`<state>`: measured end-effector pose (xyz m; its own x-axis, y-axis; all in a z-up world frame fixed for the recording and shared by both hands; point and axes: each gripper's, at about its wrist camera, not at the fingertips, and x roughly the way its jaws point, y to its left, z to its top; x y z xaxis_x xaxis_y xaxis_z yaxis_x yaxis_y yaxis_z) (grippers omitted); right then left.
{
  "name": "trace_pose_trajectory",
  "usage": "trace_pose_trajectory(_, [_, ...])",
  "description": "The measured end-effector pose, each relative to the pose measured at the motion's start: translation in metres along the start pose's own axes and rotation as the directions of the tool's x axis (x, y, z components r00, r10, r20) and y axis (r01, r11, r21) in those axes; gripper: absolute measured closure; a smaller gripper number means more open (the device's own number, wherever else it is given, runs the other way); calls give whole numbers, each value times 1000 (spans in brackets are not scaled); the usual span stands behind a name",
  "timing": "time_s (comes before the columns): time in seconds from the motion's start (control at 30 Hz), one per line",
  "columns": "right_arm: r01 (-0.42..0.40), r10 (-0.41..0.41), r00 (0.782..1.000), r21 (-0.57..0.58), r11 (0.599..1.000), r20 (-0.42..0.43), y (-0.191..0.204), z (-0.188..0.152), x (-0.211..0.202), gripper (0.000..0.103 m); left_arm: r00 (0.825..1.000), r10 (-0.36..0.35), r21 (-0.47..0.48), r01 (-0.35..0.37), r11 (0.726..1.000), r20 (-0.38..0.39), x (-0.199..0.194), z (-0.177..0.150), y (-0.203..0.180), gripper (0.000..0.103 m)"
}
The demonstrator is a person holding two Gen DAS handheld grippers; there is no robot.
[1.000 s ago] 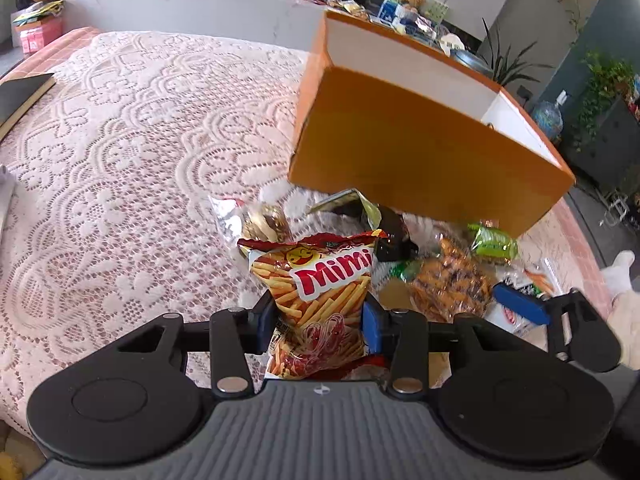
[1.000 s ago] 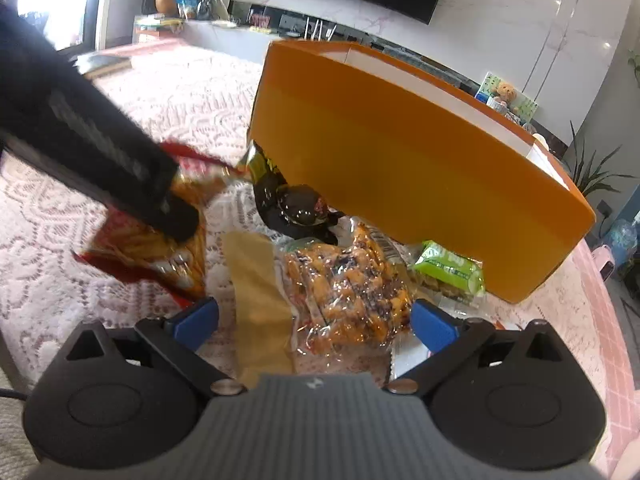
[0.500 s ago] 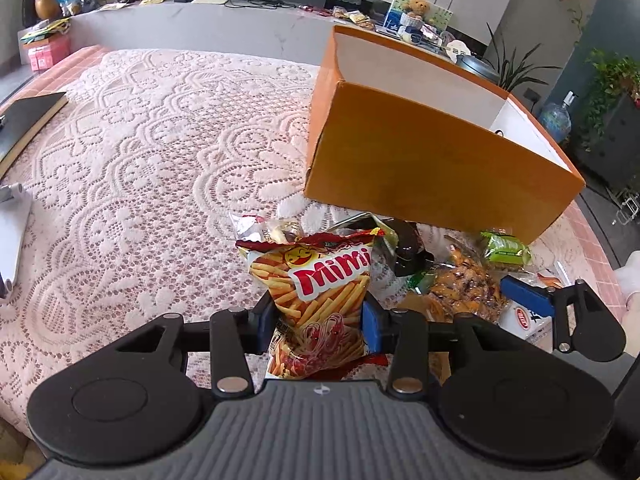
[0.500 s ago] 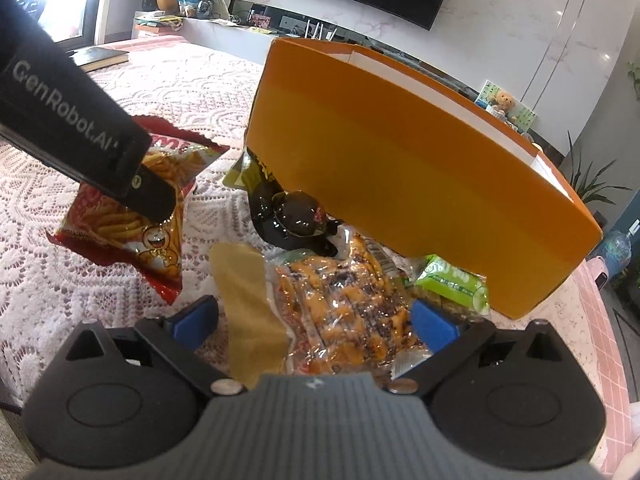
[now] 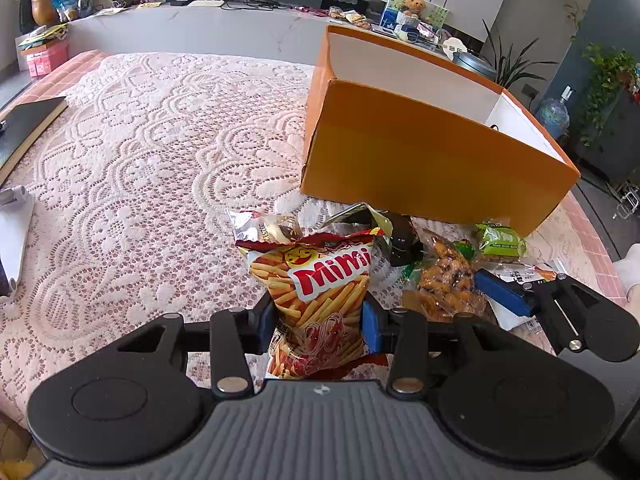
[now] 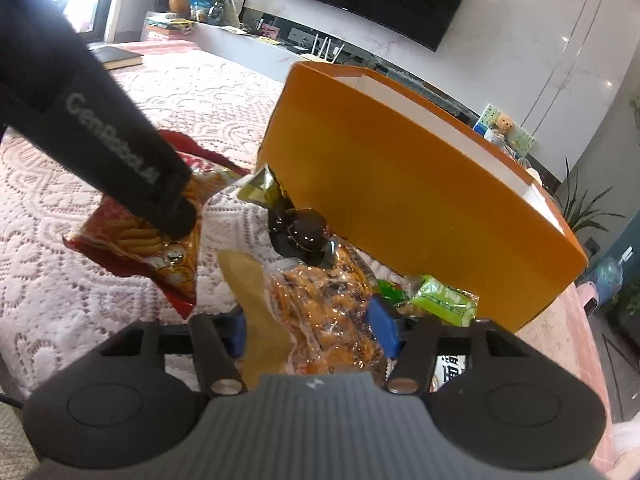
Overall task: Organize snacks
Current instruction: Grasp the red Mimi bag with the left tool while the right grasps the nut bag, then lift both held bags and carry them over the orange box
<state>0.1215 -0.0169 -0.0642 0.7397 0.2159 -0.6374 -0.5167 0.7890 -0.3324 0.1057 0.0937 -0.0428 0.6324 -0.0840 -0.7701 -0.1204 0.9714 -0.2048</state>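
My left gripper (image 5: 318, 322) is shut on a red Mimi fries bag (image 5: 320, 284) and holds it above the lace cloth, in front of the open orange box (image 5: 420, 156). The bag also shows in the right wrist view (image 6: 148, 240), partly behind the left gripper's black body. My right gripper (image 6: 314, 330) is shut on a clear bag of orange snacks (image 6: 324, 316); the same bag shows in the left wrist view (image 5: 448, 288). The orange box (image 6: 420, 196) stands just behind the snack pile.
A dark round packet (image 6: 300, 232), a green packet (image 6: 444, 300), a silver wrapper (image 5: 260, 226) and a white packet (image 6: 450, 368) lie by the box. A black book (image 5: 28, 128) and a white object (image 5: 12, 232) lie at the left on the lace tablecloth (image 5: 140, 160).
My right gripper has closed from wide open onto the bag of orange snacks. My left gripper has drawn the Mimi bag back a little from the box.
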Motion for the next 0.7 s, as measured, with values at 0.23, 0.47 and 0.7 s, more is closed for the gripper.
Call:
trace_pose_trajectory(0.23, [23,-18,996,-69,997,82,7,5,-28,87,1000,2,0,-2,1000,4,-6,-2,-1,55])
trace_pose_trajectory(0.47, [60,-53,992,-62,996,118,0,8,-47,103,1000,-4,3,4,1000,21,-17,-3,-4,55])
trace_pose_trajectory(0.7, [73,-73,989,3,997,127,-20,17,-64,103,999,-11,8,11,1000,38,-28,0,-9,55])
